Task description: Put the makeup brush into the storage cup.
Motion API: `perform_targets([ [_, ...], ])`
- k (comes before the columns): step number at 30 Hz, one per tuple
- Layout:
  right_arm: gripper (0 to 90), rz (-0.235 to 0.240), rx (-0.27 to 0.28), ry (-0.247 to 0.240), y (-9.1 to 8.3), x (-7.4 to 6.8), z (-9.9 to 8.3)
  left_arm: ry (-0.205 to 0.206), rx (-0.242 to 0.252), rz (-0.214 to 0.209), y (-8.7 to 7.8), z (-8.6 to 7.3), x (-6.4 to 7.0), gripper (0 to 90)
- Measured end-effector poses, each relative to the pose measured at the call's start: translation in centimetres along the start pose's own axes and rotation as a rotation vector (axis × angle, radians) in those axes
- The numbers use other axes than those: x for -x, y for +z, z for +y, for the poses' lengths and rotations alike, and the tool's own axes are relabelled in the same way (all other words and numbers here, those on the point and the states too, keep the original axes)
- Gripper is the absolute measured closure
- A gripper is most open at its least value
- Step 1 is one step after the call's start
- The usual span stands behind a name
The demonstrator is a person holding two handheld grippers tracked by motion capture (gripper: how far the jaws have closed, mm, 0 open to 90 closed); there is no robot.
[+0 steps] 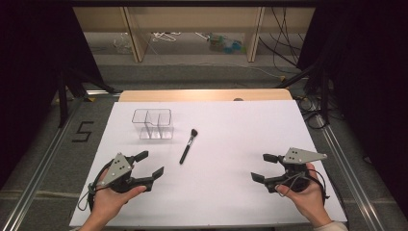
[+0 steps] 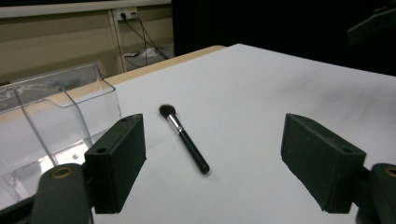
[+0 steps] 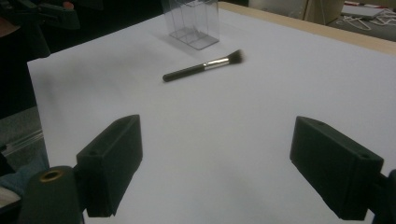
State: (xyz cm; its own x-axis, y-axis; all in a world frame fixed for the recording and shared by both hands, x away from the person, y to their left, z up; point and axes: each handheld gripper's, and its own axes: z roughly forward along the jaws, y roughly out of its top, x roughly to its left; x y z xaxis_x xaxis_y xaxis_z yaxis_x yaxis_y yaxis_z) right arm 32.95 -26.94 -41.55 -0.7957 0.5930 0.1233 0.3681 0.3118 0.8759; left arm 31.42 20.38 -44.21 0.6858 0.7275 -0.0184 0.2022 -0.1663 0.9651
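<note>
Nothing is done yet: the little brush [image 1: 187, 146] lies flat on the white table [image 1: 231, 192] just beside the clear box [image 1: 153, 123], and the left gripper [image 1: 150, 164] and right gripper [image 1: 263, 167] both wait wide apart, holding nothing.

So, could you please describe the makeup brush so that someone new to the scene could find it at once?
Start at the white table and find the clear plastic organiser near its far left. Just to the right of it, lying flat and apart, is the makeup brush: slim, black-handled, with a silver collar and dark bristles pointing away from the person.
</note>
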Motion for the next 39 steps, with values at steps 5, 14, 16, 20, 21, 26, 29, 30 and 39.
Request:
perform_targets([
  [5, 17.7, 0.003, 0.005, -0.002, 0.2, -0.1, 0.0, -0.011, -0.037, -0.005, 0.5, 0.1, 0.3, 22.1],
  [14, 17.7, -0.013, -0.012, -0.011, 0.2, -0.1, 0.0, 0.013, -0.161, 0.006, 2.2, 0.7, 0.1, 21.3],
  [16, 17.7, -0.012, -0.013, -0.011, 0.2, -0.1, 0.0, 0.018, -0.178, 0.015, 2.5, 0.9, 0.1, 21.4],
  [20, 17.7, -0.014, -0.003, -0.021, 0.2, 0.0, -0.1, 0.028, -0.241, 0.016, 3.9, 1.6, -0.4, 21.8],
  [21, 17.7, -0.011, -0.004, -0.017, 0.2, 0.0, -0.1, 0.028, -0.241, 0.016, 3.9, 1.6, -0.4, 21.9],
  [26, 17.7, -0.015, -0.008, -0.020, 0.2, 0.0, -0.1, 0.051, -0.355, 0.004, 5.8, 2.4, -0.8, 22.4],
  [29, 17.7, -0.014, -0.005, -0.021, 0.2, 0.0, -0.1, 0.061, -0.405, 0.012, 7.1, 2.4, -1.1, 23.5],
  [30, 17.7, -0.014, -0.013, -0.016, 0.2, 0.0, -0.1, 0.061, -0.405, 0.012, 7.1, 2.4, -1.1, 24.1],
  [39, 17.7, -0.019, -0.028, -0.018, 0.1, 0.0, 0.0, 0.066, -0.545, 0.010, 10.3, 2.3, -1.5, 26.6],
])
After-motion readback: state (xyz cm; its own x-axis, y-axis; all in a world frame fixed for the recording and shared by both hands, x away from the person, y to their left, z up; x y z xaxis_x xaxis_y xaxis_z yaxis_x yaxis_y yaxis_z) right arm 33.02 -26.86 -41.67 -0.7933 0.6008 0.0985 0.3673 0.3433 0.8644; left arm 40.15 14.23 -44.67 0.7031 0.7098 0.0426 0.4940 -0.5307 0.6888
